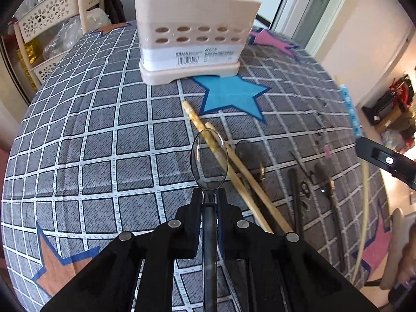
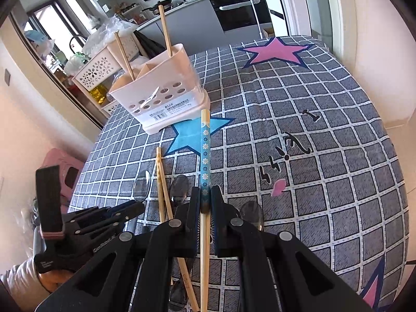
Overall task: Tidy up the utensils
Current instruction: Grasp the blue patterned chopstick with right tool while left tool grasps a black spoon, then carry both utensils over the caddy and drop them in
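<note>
your left gripper [image 1: 209, 195] jaws pinch the spoon [image 1: 209, 158], right gripper [image 2: 205, 197] jaws pinch the chopstick [image 2: 205, 150], both pointing lengthwise at the holder [image 1: 192, 39] ahead on the worktop [image 1: 78, 143].

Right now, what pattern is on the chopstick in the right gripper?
Blue band with white flowers on the chopstick, clearest in the right wrist view.

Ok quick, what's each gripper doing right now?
Left gripper: closed on the clear spoon.
Right gripper: closed on the blue-flowered chopstick.
</note>
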### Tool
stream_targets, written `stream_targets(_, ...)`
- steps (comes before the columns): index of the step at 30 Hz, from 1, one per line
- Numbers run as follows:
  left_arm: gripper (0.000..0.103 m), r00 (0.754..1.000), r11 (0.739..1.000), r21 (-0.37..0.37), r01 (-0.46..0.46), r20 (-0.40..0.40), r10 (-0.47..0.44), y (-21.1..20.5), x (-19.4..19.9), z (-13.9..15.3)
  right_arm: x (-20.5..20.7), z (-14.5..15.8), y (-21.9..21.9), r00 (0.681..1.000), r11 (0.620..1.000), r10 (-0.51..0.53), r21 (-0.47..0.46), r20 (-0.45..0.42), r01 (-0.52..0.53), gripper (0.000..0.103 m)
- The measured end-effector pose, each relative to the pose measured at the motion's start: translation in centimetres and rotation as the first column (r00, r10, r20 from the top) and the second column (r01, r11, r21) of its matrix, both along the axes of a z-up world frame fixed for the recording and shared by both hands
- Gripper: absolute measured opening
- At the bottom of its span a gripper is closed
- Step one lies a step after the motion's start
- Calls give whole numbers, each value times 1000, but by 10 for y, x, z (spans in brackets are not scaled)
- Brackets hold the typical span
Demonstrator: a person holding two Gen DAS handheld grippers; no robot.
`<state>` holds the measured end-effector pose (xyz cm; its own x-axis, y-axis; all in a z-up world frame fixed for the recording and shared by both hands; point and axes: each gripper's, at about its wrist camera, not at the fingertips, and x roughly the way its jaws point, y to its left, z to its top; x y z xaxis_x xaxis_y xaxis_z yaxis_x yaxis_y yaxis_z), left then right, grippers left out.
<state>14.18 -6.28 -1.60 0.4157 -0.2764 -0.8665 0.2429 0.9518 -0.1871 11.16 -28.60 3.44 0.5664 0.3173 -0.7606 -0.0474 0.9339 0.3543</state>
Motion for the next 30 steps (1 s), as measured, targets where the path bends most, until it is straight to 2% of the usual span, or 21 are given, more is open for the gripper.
stream_targets(6, 43, 999, 998, -68, -16, 41, 19, 11, -6, 18, 2, 11, 2, 1000, 1000, 0, -5, 28, 0, 8)
stream_targets(16, 43, 975, 982, -189, -15, 217, 57, 28, 11, 96, 20, 52, 14, 991, 1000, 14, -18, 134, -12, 8)
stream_targets(25, 43, 921, 969, -249, -13, 373, 108, 44, 76, 164, 73, 111, 28, 953, 1000, -10, -2, 302, 11, 8)
stream_targets(30, 43, 893, 958, -286, -25, 425, 150, 48, 122, 182, 120, 137, 38, 922, 999, -54, 29, 384, 46, 8)
